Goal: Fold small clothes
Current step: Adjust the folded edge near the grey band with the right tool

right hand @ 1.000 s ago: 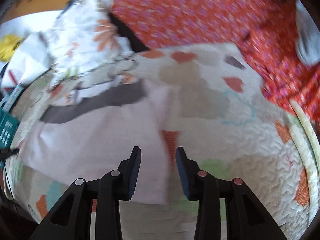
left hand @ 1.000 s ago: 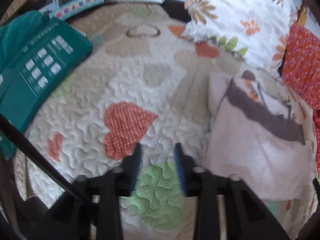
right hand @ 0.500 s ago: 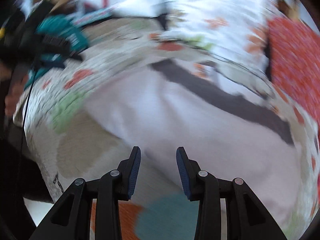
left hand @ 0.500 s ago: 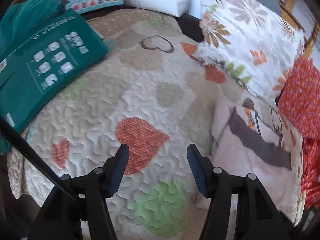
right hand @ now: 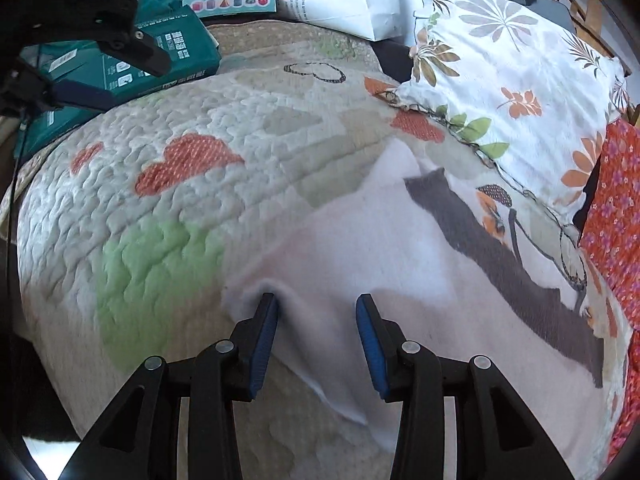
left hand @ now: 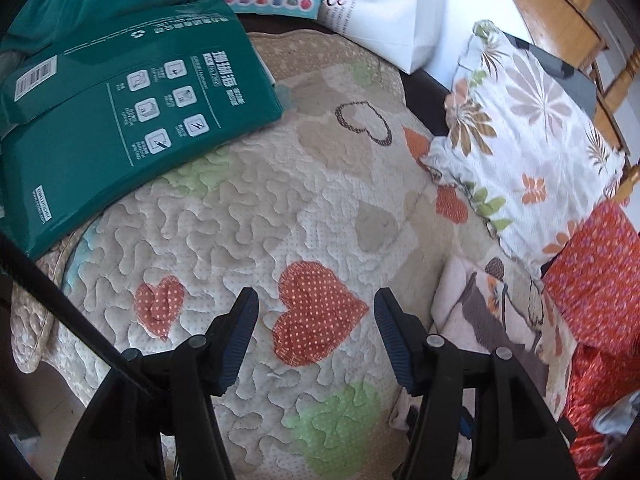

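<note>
A pale pink garment (right hand: 400, 264) with a grey band and a printed panel lies flat on the heart-patterned quilt (right hand: 192, 208). My right gripper (right hand: 316, 316) hovers low over the garment's near left edge. Its jaws are opening, with the cloth's edge lying between them, and the left fingertip (right hand: 267, 308) dents the fabric. In the left wrist view the same garment (left hand: 476, 312) shows at the right. My left gripper (left hand: 316, 320) stands open above an orange dotted heart, left of the garment, with only quilt between its fingers. That left gripper (right hand: 138, 84) also shows at the upper left of the right wrist view.
A green plastic package (left hand: 112, 100) lies on the quilt's far left corner, and a white paper bag (left hand: 384, 12) stands behind it. A floral pillow (left hand: 528, 152) and red patterned cloth (left hand: 596, 288) border the right side. A black cable (left hand: 60, 300) crosses the lower left. Wooden furniture (left hand: 560, 12) stands beyond.
My left gripper has opened wider and shifted left over the quilt, away from the garment. My right gripper has swung across and rolled, from the garment's right side to its near left edge.
</note>
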`<state>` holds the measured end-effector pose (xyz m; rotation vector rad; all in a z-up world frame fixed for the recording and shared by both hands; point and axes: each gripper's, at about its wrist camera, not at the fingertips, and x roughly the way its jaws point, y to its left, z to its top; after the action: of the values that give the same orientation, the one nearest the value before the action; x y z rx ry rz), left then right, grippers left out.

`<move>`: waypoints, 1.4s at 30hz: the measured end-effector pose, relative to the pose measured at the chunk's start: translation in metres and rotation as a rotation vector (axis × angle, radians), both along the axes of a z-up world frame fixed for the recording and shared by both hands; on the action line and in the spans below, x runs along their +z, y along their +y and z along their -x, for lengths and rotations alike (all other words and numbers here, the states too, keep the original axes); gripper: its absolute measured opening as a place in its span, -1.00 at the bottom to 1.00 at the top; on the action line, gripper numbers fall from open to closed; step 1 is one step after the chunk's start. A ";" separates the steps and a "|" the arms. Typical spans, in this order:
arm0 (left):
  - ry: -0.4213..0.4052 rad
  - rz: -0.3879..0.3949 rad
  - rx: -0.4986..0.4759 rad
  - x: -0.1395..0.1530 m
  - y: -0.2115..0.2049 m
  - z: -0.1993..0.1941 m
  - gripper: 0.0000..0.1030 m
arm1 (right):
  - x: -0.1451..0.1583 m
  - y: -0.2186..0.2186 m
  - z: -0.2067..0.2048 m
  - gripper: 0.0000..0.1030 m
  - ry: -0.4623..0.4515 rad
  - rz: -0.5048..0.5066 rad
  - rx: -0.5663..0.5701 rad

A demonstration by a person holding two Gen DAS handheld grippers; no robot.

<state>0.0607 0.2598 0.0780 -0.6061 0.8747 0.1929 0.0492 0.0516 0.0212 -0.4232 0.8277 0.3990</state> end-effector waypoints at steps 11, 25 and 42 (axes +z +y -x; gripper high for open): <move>0.015 -0.015 0.014 -0.002 0.005 0.004 0.15 | 0.001 0.008 0.030 0.07 0.116 -0.093 0.118; 0.013 -0.039 -0.052 0.000 -0.022 -0.001 0.16 | 0.023 -0.048 -0.070 -0.50 0.124 -0.196 -0.204; 0.060 -0.104 -0.183 -0.009 -0.077 -0.015 0.19 | 0.035 -0.176 -0.074 -0.44 0.072 -0.295 -0.393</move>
<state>0.0753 0.1829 0.0688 -0.4224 0.9667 0.0906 0.1232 -0.1242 0.0559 0.0312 0.8836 0.1659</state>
